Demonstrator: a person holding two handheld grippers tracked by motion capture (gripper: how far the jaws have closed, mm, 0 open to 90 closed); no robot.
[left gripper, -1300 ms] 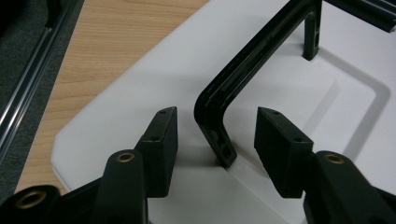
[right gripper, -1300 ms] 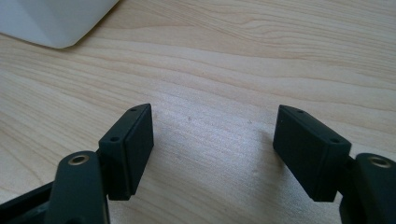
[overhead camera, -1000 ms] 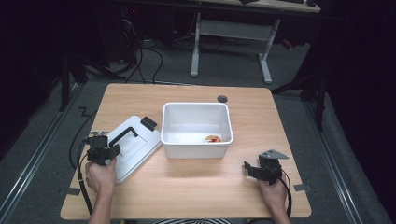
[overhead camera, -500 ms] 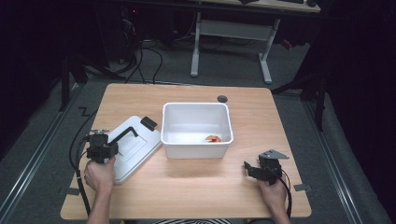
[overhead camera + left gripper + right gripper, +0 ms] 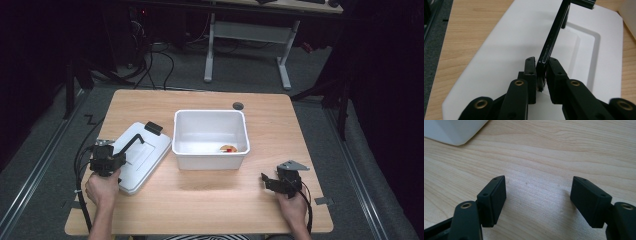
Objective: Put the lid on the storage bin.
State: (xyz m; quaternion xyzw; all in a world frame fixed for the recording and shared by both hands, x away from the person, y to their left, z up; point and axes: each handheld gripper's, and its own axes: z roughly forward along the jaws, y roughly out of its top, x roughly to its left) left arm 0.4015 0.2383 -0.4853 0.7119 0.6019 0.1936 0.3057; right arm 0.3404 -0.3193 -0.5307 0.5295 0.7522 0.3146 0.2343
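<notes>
In the high view, the left gripper [image 5: 116, 159] sits at nine o'clock of the white bin [image 5: 210, 139], on the white lid [image 5: 145, 152]; a small orange-red item [image 5: 229, 148] lies in the bin. In the left gripper view, its jaws, just closing, clamp the lid's raised black handle [image 5: 551, 42]. In the right gripper view, the right gripper [image 5: 539, 200] stands wide apart over bare table [image 5: 549, 157].

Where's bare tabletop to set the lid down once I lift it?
The widest free patch is the near strip of the table, between the lid and the right gripper, in front of the white bin. The far edge behind the bin is bare too, apart from a small dark disc. The left side is crowded by the lid and left gripper.
</notes>
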